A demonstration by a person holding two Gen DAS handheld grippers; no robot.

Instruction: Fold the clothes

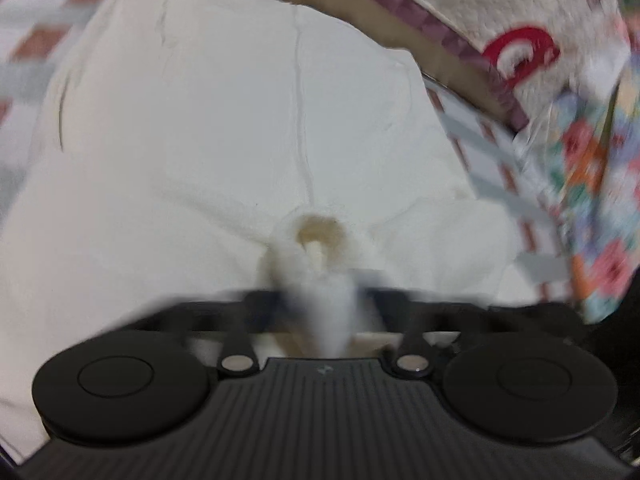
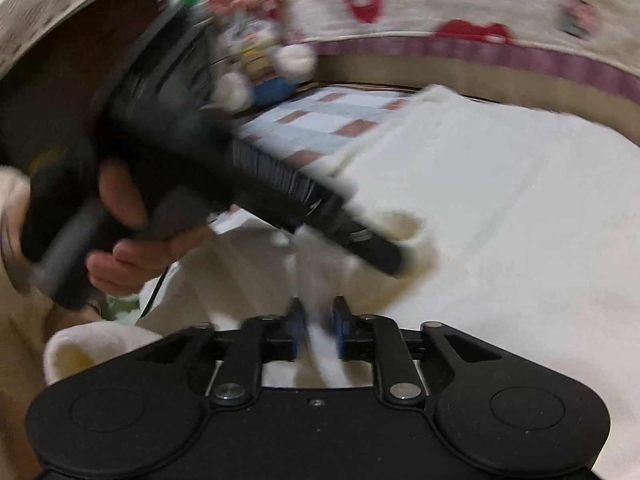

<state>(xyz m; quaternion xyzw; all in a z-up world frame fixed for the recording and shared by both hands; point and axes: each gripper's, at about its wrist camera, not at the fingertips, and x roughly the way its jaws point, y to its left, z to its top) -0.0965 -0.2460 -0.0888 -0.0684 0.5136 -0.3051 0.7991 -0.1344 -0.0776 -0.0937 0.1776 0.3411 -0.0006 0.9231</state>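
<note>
A white fleecy garment (image 1: 200, 120) lies spread over the bed and fills most of both views (image 2: 500, 200). My left gripper (image 1: 320, 292) points down into it, blurred, with a bunch of the white cloth pinched between its fingers. The right wrist view shows the same gripper (image 2: 394, 262) from the side, its tip sunk into a fold, with a person's hand (image 2: 132, 248) on its handle. My right gripper (image 2: 320, 328) sits low over the near edge of the garment. Its blue pads (image 2: 298, 328) stand apart with a strip of white cloth loose between them.
A checked sheet (image 2: 340, 116) covers the bed under the garment. A cream blanket with red shapes and a purple border (image 2: 440, 0) lies along the far side. A stuffed toy (image 2: 260, 68) sits at the back, and floral fabric (image 1: 592, 160) is at the right.
</note>
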